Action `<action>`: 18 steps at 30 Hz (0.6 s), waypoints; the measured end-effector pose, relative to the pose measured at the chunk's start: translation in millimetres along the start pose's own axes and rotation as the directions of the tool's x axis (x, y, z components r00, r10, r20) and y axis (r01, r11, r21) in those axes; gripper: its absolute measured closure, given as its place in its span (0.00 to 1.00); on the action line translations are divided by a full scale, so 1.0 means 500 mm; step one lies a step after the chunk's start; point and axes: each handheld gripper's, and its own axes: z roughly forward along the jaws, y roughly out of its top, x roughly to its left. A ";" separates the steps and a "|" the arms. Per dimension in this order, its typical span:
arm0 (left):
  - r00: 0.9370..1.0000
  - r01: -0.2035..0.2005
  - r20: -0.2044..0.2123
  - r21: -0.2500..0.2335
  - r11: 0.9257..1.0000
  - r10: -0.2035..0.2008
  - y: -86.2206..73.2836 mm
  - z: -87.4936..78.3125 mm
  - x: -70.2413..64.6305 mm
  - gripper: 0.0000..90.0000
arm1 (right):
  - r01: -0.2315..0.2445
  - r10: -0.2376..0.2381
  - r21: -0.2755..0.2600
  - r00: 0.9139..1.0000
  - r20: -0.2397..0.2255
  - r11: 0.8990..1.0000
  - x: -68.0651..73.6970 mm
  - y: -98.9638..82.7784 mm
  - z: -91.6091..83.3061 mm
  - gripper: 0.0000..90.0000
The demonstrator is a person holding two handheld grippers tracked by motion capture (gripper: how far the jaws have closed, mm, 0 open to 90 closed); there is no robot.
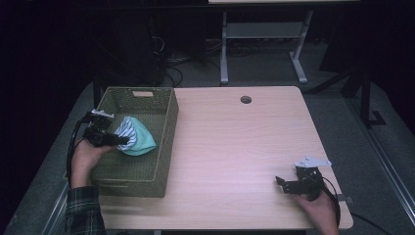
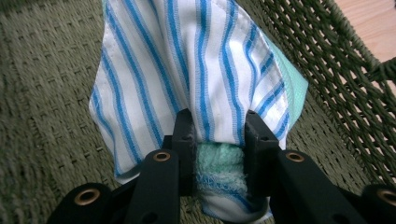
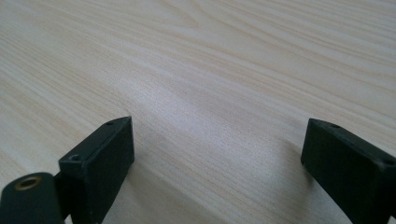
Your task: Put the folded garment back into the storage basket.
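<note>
Clamping the striped cloth (image 2: 187,70) inside the basket (image 1: 161,147), the left tongs (image 2: 217,135) grip firmly; the right tongs (image 3: 217,149) gape unladen.

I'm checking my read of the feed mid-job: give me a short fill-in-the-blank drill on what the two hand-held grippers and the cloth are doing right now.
1. The left hand-held gripper is shut on a bundle of ____ cloth backed with mint-green towelling.
2. The cloth hangs inside the green woven ____ at the table's left side.
3. The right hand-held gripper has its jaws ____, with nothing between them.
4. Under the right hand-held gripper lies the bare wooden ____.

Missing words: striped; basket; open; table
</note>
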 end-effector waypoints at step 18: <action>1.000 0.002 -0.015 0.091 0.996 0.000 -0.016 0.045 0.019 0.74 | 0.000 0.000 0.000 1.000 0.000 1.000 0.000 0.000 0.000 0.10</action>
